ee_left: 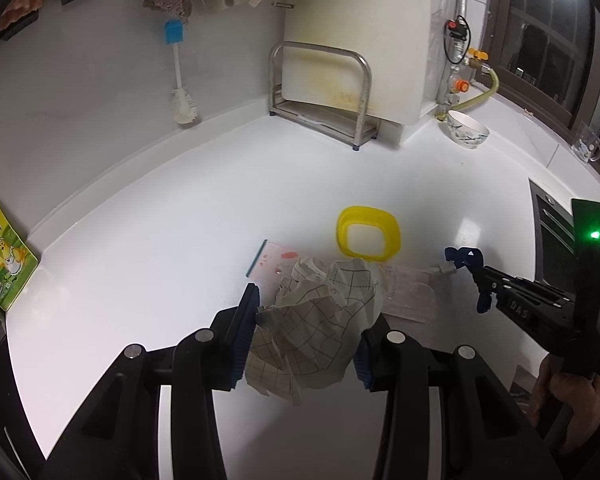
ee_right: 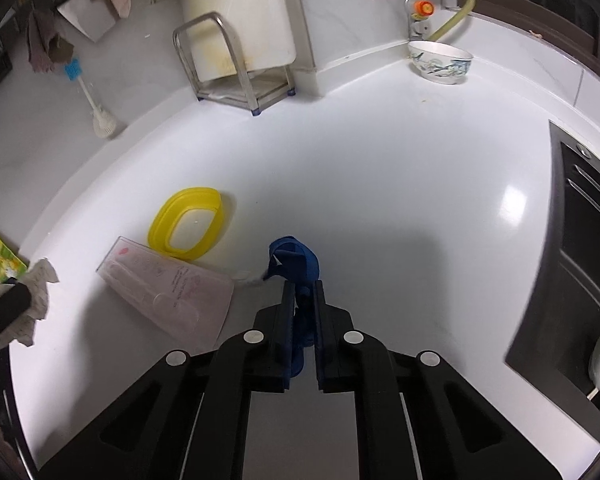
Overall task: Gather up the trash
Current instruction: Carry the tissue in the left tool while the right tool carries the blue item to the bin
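Paper (ee_left: 320, 320), crumpled and gridded, is sitting clamped in the left claw (ee_left: 304, 320) above the white bench (ee_left: 140, 240). Right claw (ee_right: 300, 304) is pinching the tip of a clear pouch (ee_right: 172, 292) lying beside a yellow lid (ee_right: 188, 224).

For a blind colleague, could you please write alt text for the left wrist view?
The left gripper holds a crumpled sheet of grid-patterned paper above a white kitchen counter. Behind it lie a clear plastic package and a yellow ring-shaped lid; the right gripper reaches in from the right.
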`<state>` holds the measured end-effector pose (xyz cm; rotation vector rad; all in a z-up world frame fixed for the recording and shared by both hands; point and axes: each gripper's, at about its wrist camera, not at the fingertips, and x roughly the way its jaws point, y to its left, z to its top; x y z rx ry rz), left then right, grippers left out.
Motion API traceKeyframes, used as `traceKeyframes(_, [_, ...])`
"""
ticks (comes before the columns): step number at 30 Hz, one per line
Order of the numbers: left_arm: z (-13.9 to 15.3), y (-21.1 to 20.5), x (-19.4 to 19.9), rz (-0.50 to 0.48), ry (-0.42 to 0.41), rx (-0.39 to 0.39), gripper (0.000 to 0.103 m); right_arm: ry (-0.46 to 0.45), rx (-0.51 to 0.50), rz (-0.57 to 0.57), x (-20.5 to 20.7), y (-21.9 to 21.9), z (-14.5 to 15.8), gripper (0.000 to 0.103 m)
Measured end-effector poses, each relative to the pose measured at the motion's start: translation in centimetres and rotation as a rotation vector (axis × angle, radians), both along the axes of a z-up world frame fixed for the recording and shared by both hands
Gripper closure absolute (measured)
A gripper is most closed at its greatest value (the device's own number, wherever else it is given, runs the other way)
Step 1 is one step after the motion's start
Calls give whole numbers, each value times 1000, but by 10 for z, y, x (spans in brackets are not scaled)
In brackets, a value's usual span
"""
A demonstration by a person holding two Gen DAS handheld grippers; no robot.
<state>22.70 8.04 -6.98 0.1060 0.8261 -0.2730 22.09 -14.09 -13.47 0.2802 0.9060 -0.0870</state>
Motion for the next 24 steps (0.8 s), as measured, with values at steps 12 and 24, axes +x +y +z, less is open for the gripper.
traceKeyframes(12, [7,-31,-53,-48,16,-14,62,-28,-16,55,-86,-6,30,94])
traceKeyframes(24, [-8,-78,-129,-63,69,-11,61,14,13,100,-199,-26,29,94])
